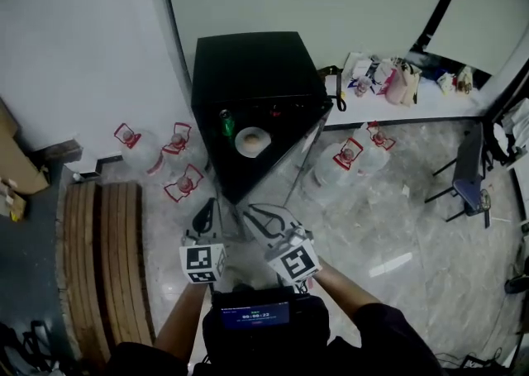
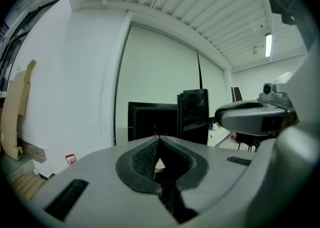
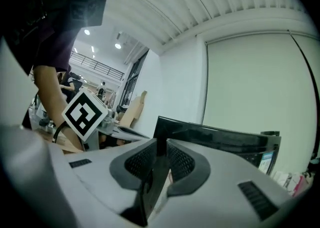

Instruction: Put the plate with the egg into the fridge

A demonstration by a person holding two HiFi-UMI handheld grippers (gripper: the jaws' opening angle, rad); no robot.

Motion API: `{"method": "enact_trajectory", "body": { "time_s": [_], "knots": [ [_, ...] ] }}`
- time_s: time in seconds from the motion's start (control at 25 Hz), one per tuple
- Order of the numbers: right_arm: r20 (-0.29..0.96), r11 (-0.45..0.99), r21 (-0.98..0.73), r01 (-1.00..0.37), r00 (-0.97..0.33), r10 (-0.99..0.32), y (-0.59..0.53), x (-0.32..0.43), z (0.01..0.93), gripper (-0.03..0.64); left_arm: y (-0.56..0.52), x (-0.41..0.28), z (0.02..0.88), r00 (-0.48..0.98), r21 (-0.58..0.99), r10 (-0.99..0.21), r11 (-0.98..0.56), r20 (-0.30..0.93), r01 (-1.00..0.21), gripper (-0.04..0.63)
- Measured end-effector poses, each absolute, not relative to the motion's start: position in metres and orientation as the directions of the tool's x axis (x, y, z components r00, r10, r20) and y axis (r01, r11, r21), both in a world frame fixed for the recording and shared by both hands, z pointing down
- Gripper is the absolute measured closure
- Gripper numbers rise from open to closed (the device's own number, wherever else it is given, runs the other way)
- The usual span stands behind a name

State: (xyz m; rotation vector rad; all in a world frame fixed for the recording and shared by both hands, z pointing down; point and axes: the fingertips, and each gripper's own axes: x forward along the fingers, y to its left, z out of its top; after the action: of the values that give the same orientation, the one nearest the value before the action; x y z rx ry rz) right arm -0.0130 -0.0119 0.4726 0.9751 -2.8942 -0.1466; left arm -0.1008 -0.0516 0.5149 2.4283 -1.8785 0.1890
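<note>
The black fridge (image 1: pixel 248 60) stands in the upper middle of the head view with its door (image 1: pixel 289 151) swung open toward the lower right. The plate (image 1: pixel 252 141) sits inside the fridge on a shelf, with the egg (image 1: pixel 256 143) on it and a green can (image 1: pixel 225 122) just to its upper left. Both grippers hang in the lower middle of the frame, apart from the plate and pointing toward the fridge.

The left gripper (image 1: pixel 207 207) has its fingertips pressed together on nothing. In its own view the left gripper (image 2: pixel 159 138) faces the dark fridge opening, and the door (image 2: pixel 192 117) stands right of centre.

The right gripper (image 1: pixel 252 211) has its jaws narrow, with only a slim gap and nothing held. In its own view the right gripper (image 3: pixel 159 142) lines that gap up with the near edge of the door (image 3: pixel 215 134).

Water jugs (image 1: pixel 178 143) with red handles stand on the floor on both sides of the fridge.
</note>
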Motion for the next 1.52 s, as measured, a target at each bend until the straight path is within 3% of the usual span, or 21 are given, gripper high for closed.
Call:
{"method": "enact_trajectory", "body": {
  "time_s": [0.52, 1.52],
  "knots": [
    [0.005, 0.741, 0.172, -0.649, -0.751, -0.660, -0.069, -0.063, 0.447, 0.568, -0.090, -0.111, 0.460, 0.367, -0.072, -0.930, -0.366, 0.006, -0.928, 0.588],
    [-0.103, 0.702, 0.040, -0.711, -0.702, -0.705, -0.103, -0.007, 0.411, 0.568, -0.120, -0.040, 0.413, 0.410, -0.081, -0.908, -0.404, -0.087, -0.911, 0.588]
  ]
}}
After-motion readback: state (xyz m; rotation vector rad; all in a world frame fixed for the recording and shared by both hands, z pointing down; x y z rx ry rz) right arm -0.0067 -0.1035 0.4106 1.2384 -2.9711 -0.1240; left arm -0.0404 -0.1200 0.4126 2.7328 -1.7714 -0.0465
